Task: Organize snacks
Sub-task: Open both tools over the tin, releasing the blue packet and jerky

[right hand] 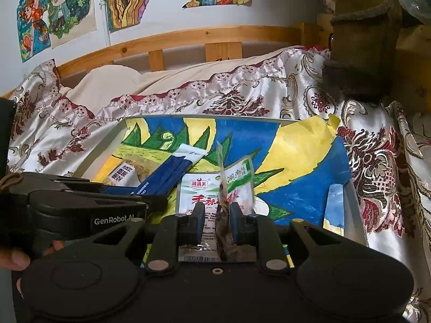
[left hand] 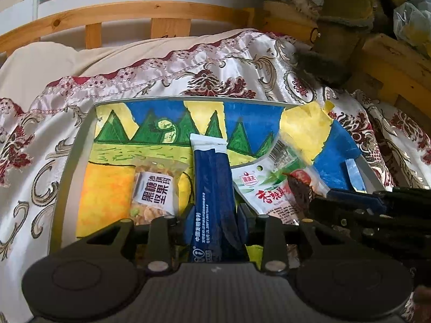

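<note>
Both hands are busy over the tray (left hand: 80,145) lined with a kid's painting, sitting on the satin bedspread (left hand: 188,70); the left gripper (left hand: 215,215) is pinching a long blue stick pack (left hand: 212,177) tight between narrow jaws, and the pack's long axis is running straight out ahead along the fingers, white end pointing at the far rim; the right gripper (right hand: 215,218) is clamping a small clear pouch with something dark in it (right hand: 223,215), held edge-on and standing upright between its jaws; lying flat right under and ahead of that one is a white spicy-snack packet (right hand: 212,191), and over on the left a nut brittle bag (left hand: 157,191) is lying just beside the blue stick; I'd say the whole thing turns on the stick pack lying parallel to the brittle bag, with the left hand being the nearer one to that free strip of tray between them; the right one's pouch is hanging over the white packet, so it probably wants to go down next to it.
</note>
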{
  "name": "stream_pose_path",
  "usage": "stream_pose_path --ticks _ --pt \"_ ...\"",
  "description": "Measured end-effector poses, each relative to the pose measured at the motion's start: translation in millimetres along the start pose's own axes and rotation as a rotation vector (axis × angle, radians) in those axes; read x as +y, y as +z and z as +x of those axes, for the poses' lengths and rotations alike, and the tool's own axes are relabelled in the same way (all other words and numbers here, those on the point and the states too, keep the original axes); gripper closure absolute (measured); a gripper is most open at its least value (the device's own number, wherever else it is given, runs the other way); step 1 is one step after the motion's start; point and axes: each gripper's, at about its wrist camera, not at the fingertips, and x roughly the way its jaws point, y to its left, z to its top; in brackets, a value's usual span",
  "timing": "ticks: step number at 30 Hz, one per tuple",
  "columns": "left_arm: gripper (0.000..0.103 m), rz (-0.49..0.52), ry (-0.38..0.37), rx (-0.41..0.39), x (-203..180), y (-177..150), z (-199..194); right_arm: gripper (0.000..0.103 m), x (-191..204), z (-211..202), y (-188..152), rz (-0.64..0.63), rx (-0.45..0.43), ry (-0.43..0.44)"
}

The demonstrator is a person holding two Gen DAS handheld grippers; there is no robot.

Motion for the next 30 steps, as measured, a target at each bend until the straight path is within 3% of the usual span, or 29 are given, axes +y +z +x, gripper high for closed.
stream_pose_path --ticks 4,9,18,23,30 --pt "0.053 -0.009 0.019 -0.025 -1.5 4.7 -12.0 0.071 -1.0 -12.0 0.3 -0.003 -0.021 0.008" --pt "0.040 -0.024 0.040 -0.085 -2.2 8.8 -37.8 0.054 -3.2 -38.2 3.8 0.007 -0.079 0.040" --pt "0.016 -0.026 0.094 -0.226 -5.3 5.6 -107.6 0.037 -2.9 -103.4 8.7 0.022 -0.190 0.037" --pt "0.003 -0.017 0.129 -0.289 -11.0 -8.0 -147.3 0.021 -0.4 -147.0 3.0 0.049 -0.263 0.067" --pt "0.000 -0.002 0.163 -0.354 -19.6 -35.8 -203.2 0.007 10.9 -205.0 -15.5 0.038 -0.341 0.082"
